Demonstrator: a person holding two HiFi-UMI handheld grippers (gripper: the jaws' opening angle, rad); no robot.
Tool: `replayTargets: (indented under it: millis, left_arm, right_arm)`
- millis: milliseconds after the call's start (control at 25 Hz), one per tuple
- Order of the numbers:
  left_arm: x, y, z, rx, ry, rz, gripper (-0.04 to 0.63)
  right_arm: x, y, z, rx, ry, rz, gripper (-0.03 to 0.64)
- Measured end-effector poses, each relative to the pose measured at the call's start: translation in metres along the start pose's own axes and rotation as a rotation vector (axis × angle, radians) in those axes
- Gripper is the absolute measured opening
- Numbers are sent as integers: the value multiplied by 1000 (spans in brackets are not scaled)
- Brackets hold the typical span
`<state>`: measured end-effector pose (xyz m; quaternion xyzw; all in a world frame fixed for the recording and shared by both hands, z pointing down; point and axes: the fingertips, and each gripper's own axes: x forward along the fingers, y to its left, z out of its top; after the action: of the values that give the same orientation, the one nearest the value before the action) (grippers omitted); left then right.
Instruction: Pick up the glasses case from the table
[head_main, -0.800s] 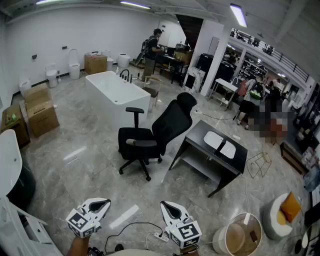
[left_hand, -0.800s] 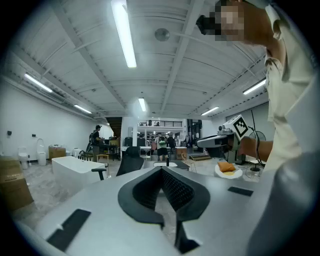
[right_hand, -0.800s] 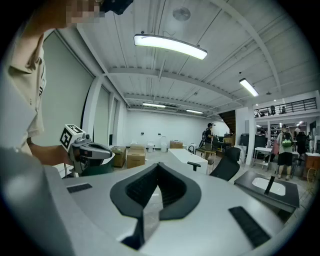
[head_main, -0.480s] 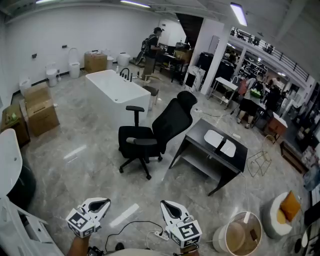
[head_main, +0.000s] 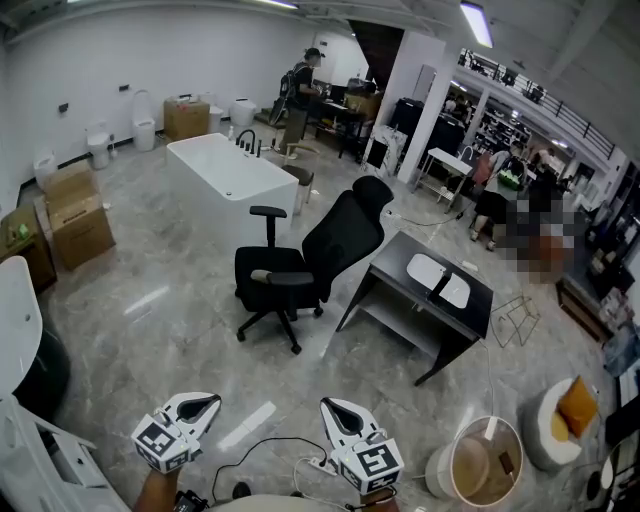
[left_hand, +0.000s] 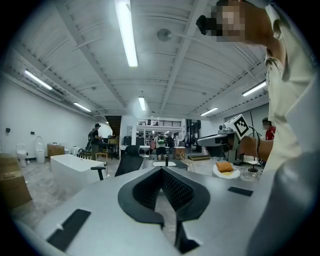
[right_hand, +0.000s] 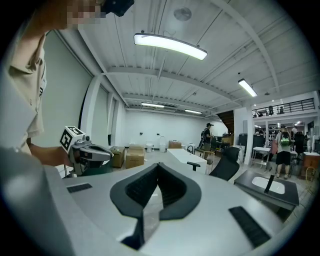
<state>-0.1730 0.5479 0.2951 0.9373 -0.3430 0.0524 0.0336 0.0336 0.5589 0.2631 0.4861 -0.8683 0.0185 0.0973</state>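
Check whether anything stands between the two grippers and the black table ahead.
Mostly bare floor lies between. The black office chair stands beside the black table, on its left in the head view, close to the left gripper's line; the right gripper's line looks free. No glasses case can be made out.

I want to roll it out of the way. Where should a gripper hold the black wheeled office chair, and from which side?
Probably by the nearer armrest of the black wheeled office chair, coming from above on the camera's side: its pad is slim and level, so jaws could close over it. The reclined backrest looks too broad.
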Motion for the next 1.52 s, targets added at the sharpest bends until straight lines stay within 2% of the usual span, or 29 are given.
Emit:
replayTargets:
  millis: [240, 800, 1080, 1520]
  left_arm:
    - [-8, 14, -6, -10, 5, -12, 14]
    - [-29, 81, -7, -31, -31, -42, 14]
    - [-12, 107, -21, -41, -20, -36, 14]
    - [44, 160, -15, -21, 34, 102, 14]
  right_arm:
    - [11, 12, 2, 28, -25, -8, 23]
    - [58, 38, 8, 36, 25, -78, 23]
    - [90, 17, 0, 47, 44, -85, 23]
    - [176, -61, -14, 99, 19, 19, 23]
